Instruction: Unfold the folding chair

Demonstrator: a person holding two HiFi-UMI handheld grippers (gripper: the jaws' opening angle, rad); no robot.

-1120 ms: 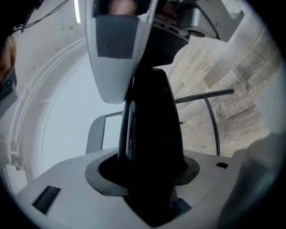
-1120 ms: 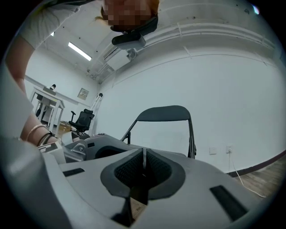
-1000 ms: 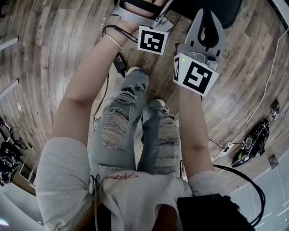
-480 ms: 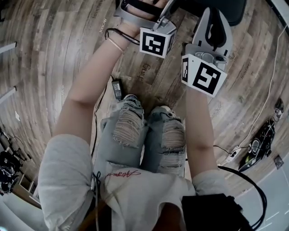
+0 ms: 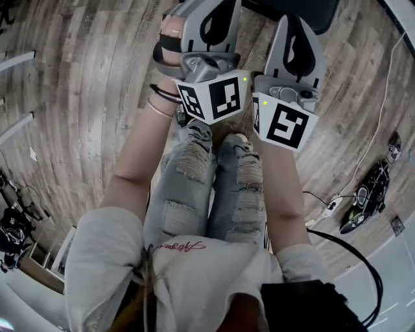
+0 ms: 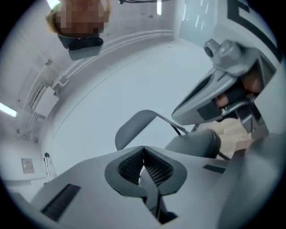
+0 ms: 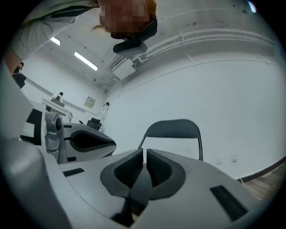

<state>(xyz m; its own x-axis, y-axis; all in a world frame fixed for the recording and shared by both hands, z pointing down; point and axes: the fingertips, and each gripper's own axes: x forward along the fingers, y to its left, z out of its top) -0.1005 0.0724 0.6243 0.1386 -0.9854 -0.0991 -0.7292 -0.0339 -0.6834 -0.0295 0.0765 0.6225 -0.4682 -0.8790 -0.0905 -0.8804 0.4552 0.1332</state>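
The folding chair stands in front of me against a white wall. Its dark backrest [image 7: 172, 129] is upright in the right gripper view. In the left gripper view the backrest [image 6: 134, 127] and the seat [image 6: 196, 143] show tilted. In the head view only the black seat [image 5: 305, 8] shows, at the top edge. My left gripper [image 6: 143, 147] has just been closing and is now shut with nothing between its pads. My right gripper [image 7: 145, 151] is shut too and holds nothing. Both hang side by side short of the chair, left gripper [image 5: 209, 13] next to right gripper [image 5: 296, 21].
I stand on a wood-plank floor [image 5: 84, 78], my legs in ripped jeans [image 5: 214, 188] below the grippers. A power strip [image 5: 331, 207] with cables and a dark device [image 5: 366, 207] lie at the right. Equipment [image 5: 13, 227] sits at the far left.
Both grippers have come up and away from the chair. The left one has rolled so that its marker cube faces me and now sits beside the right one. My feet have drawn together.
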